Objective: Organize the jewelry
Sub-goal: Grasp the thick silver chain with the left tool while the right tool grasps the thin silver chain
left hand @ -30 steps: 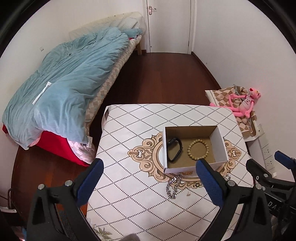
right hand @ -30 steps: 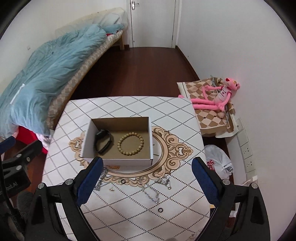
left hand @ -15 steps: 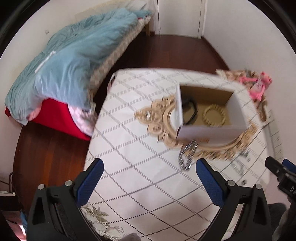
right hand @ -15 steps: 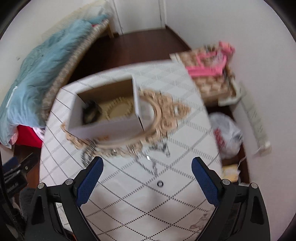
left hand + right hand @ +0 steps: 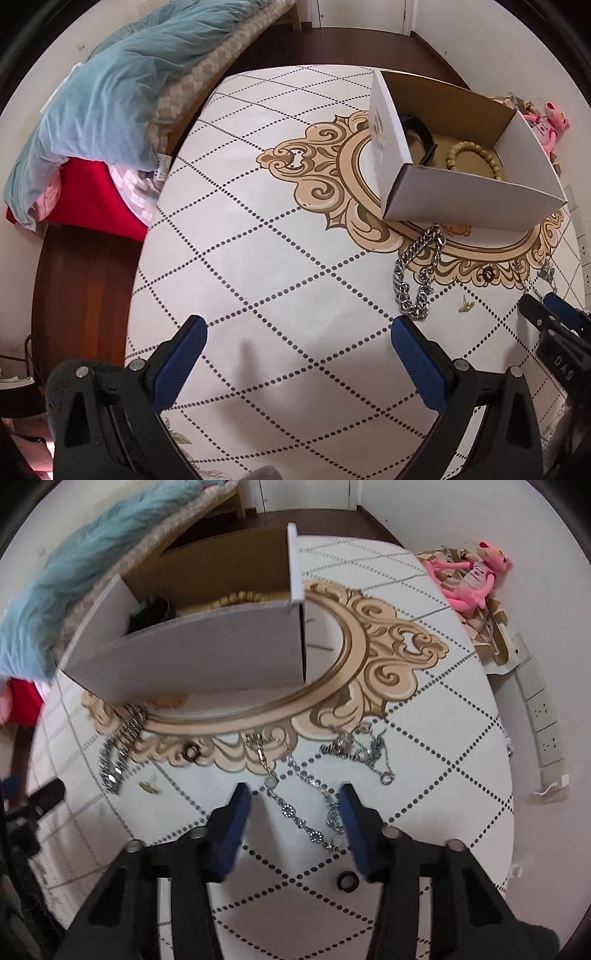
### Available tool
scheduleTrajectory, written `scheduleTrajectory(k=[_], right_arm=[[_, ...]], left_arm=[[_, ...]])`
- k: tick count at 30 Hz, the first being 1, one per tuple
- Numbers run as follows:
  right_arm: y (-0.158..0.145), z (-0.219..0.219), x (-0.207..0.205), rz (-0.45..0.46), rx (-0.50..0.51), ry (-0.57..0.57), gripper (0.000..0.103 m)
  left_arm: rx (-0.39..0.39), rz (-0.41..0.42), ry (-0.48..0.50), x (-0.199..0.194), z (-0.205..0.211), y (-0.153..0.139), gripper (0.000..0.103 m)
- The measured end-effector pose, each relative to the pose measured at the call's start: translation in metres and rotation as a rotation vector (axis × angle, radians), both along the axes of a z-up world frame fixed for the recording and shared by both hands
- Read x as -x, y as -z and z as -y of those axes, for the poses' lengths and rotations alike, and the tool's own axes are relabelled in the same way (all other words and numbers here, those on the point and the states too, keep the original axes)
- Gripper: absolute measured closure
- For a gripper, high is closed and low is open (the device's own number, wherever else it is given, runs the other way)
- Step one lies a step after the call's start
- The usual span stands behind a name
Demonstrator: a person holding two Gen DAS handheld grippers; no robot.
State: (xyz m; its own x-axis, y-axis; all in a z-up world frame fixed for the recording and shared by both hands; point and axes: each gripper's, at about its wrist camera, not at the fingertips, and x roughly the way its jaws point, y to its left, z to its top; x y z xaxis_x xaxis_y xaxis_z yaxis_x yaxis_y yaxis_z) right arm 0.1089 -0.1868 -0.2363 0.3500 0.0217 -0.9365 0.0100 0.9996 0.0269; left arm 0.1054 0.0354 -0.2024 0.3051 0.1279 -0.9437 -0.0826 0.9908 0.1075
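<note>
The right gripper, blue textured pads partly spread, straddles a thin silver link necklace lying on the table in front of the white cardboard box. The left gripper gapes wide, holding nothing, with a chunky silver chain between it and the box. Inside the box: one beaded bracelet and one black band.

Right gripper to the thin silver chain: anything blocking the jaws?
Nothing visible. The right gripper hangs with jaws open on either side of the thin silver chain, which lies on the tabletop. A small black ring sits nearer the camera, apart from the chain.
</note>
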Motion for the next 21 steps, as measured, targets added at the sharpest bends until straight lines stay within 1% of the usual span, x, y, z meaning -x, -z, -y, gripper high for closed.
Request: scheduleTrajectory(k=[1,2,3,4,6,9,12,13,14,17,18,19,20,21], right_arm=[[0.001,-0.004,0.001,0.009,0.028,-0.008,0.064],[0.002,-0.006,0.002,0.019,0.039,-0.015,0.075],[0.002,-0.007,0.003,0.029,0.040,-0.021,0.095],[0.002,-0.007,0.004,0.029,0.041,-0.019,0.099],[0.002,-0.004,0.005,0.029,0.023,-0.009,0.099],[-0.003,0.008,0.007,0.045,-0.013,0.034,0.099],[-0.010,0.016,0.009,0.059,-0.036,0.058,0.100],[-0.011,0.017,0.009,0.059,-0.037,0.061,0.100],[-0.012,0.018,0.008,0.059,-0.037,0.063,0.100],[-0.015,0.019,0.009,0.065,-0.042,0.067,0.100],[-0.015,0.020,0.009,0.066,-0.044,0.069,0.100],[-0.015,0.020,0.009,0.067,-0.046,0.071,0.100],[-0.016,0.020,0.009,0.067,-0.047,0.072,0.100],[-0.015,0.020,0.010,0.068,-0.045,0.073,0.100]], left_arm=[[0.004,0.000,0.003,-0.002,0.000,0.001,0.001],[0.011,0.001,0.007,-0.004,0.001,0.001,0.001],[0.019,0.002,0.010,-0.005,0.002,0.002,0.001],[0.032,0.007,0.019,-0.007,0.004,0.002,0.001],[0.062,0.008,0.033,-0.014,0.006,0.004,0.002],[0.120,0.001,0.051,-0.023,0.008,0.009,0.002],[0.144,-0.005,0.081,-0.030,0.013,0.014,0.005],[0.148,-0.008,0.092,-0.032,0.016,0.015,0.010],[0.146,-0.015,0.104,-0.034,0.019,0.017,0.019],[0.152,-0.038,0.122,-0.037,0.025,0.023,0.032],[0.151,-0.041,0.126,-0.038,0.027,0.025,0.033],[0.153,-0.045,0.129,-0.039,0.028,0.026,0.037],[0.156,-0.046,0.136,-0.038,0.029,0.027,0.045],[0.149,-0.044,0.145,-0.038,0.031,0.028,0.047]])
